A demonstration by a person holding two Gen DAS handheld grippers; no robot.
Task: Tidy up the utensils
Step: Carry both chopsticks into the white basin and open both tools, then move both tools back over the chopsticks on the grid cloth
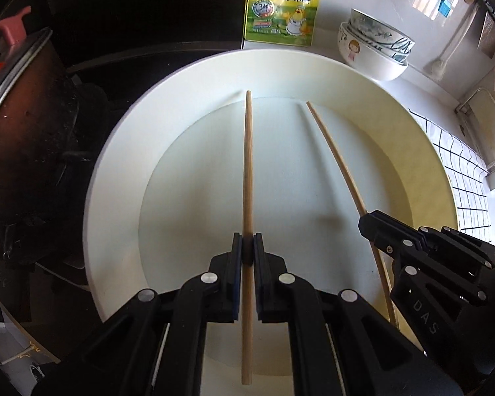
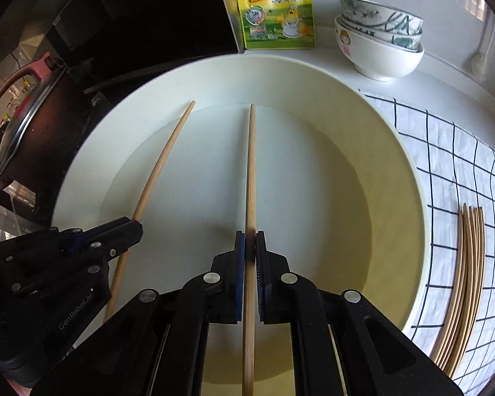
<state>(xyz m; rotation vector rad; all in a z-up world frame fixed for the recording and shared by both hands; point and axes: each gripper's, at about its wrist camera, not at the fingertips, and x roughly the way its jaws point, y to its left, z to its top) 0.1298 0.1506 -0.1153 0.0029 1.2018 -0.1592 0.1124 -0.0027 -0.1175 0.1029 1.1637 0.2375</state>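
Both grippers hang side by side over a large white plate (image 1: 115,171), each shut on one wooden chopstick. In the left wrist view my left gripper (image 1: 247,250) pinches a chopstick (image 1: 248,165) whose tip points at the plate's far rim. To its right, the right gripper (image 1: 366,224) holds a second chopstick (image 1: 336,161). The right wrist view shows the right gripper (image 2: 250,247) clamped on its chopstick (image 2: 250,171) above the same plate (image 2: 379,151), and the left gripper (image 2: 135,227) with its chopstick (image 2: 161,168) at the left. Several more chopsticks (image 2: 462,283) lie on a checked cloth (image 2: 445,151).
A yellow seasoning pouch (image 2: 275,13) stands behind the plate. Stacked bowls (image 2: 379,43) sit at the back right, with a white spoon (image 1: 452,46) beyond them. A dark pot with a lid and pink handle (image 1: 19,105) stands on the stove to the left.
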